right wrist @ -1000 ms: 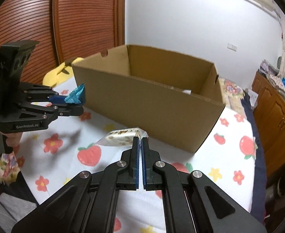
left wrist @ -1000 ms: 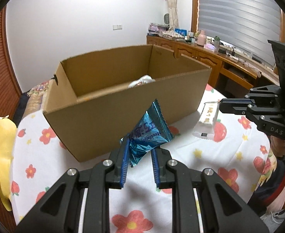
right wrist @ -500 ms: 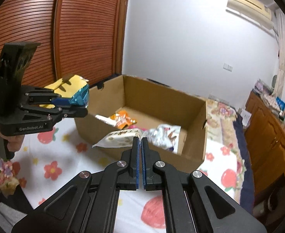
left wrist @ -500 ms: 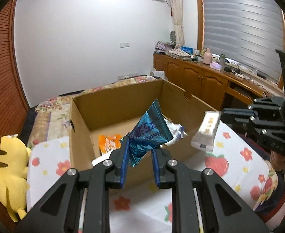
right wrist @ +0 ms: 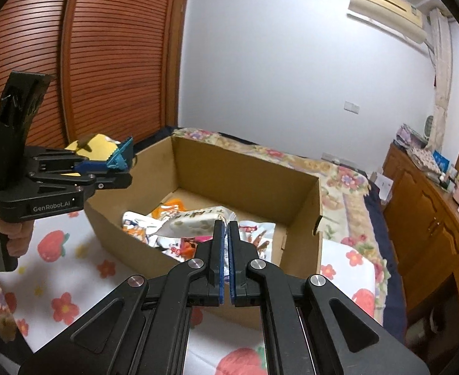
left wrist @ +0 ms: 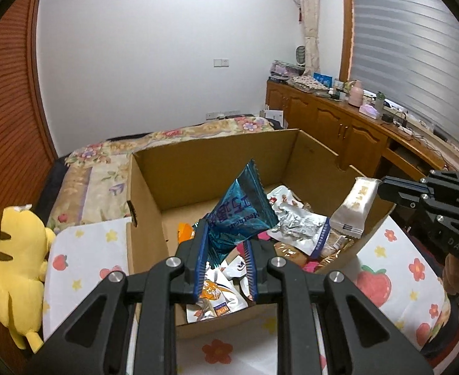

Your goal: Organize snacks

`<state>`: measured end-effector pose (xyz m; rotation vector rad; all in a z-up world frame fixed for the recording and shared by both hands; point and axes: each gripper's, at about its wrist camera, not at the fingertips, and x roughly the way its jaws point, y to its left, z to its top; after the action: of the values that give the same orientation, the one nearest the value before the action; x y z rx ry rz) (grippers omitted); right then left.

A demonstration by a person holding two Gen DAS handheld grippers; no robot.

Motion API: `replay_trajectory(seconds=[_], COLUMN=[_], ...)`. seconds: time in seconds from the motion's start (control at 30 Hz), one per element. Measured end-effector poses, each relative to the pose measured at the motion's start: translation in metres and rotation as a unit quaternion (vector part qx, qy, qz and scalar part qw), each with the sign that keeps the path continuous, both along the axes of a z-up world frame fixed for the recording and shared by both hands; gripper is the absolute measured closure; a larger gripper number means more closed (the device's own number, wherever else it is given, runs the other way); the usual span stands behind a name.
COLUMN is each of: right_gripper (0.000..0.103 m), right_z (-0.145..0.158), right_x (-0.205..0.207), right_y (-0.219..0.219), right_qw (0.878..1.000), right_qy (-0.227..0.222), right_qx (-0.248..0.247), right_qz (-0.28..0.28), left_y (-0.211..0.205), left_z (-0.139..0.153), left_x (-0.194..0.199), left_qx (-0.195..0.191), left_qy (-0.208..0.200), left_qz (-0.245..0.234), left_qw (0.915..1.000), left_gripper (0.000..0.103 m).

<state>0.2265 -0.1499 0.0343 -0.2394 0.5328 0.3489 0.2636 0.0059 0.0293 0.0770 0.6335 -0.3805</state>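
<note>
The left gripper (left wrist: 224,261) clamps a crinkly blue foil packet (left wrist: 241,209), its long axis tilting up-right. The right gripper (right wrist: 226,234) pinches a smooth white bar wrapper (right wrist: 195,220), lying level leftward above the cardboard box (right wrist: 248,168)

We see a bed (left wrist: 82,184) spread with a white cloth (left wrist: 85,250) printed with strawberries and flowers; an open cardboard box (left wrist: 145,218) stands on the cloth, and a yellow plush toy (left wrist: 13,268) rests at its edge.
</note>
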Motion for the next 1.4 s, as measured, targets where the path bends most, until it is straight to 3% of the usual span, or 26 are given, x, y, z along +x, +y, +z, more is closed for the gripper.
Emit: replay_trajectory(seconds=[0.37, 0.47, 0.57, 0.6, 0.9, 1.4], right_gripper=[0.103, 0.101, 0.100, 0.099, 0.096, 0.095], right_z=[-0.026, -0.032, -0.035, -0.036, -0.030, 0.005], right_x=[0.024, 0.027, 0.028, 0.029, 0.012, -0.056], right_y=[-0.006, -0.006, -0.010, -0.011, -0.018, -0.013], right_qw=[0.999, 0.998, 0.998, 0.998, 0.997, 0.996], right_qy=[0.037, 0.046, 0.057, 0.058, 0.049, 0.010], right_qx=[0.001, 0.001, 0.017, 0.021, 0.047, 0.086], right_qz=[-0.030, -0.034, -0.030, -0.030, -0.027, -0.007], left_y=[-0.008, -0.011, -0.014, -0.014, -0.017, -0.009], left_z=[-0.008, -0.010, -0.009, -0.008, -0.001, 0.025], left_x=[0.006, 0.007, 0.005, 0.003, -0.020, -0.081], left_qx=[0.012, 0.016, 0.015, 0.014, 0.021, 0.020], left_qy=[0.013, 0.017, 0.015, 0.010, -0.021, -0.063], left_qz=[0.003, 0.004, 0.004, 0.007, 0.016, 0.037], left_qw=[0.9998, 0.9997, 0.9998, 0.9998, 0.9994, 0.9971], left_gripper=[0.083, 0.076, 0.054, 0.052, 0.052, 0.050])
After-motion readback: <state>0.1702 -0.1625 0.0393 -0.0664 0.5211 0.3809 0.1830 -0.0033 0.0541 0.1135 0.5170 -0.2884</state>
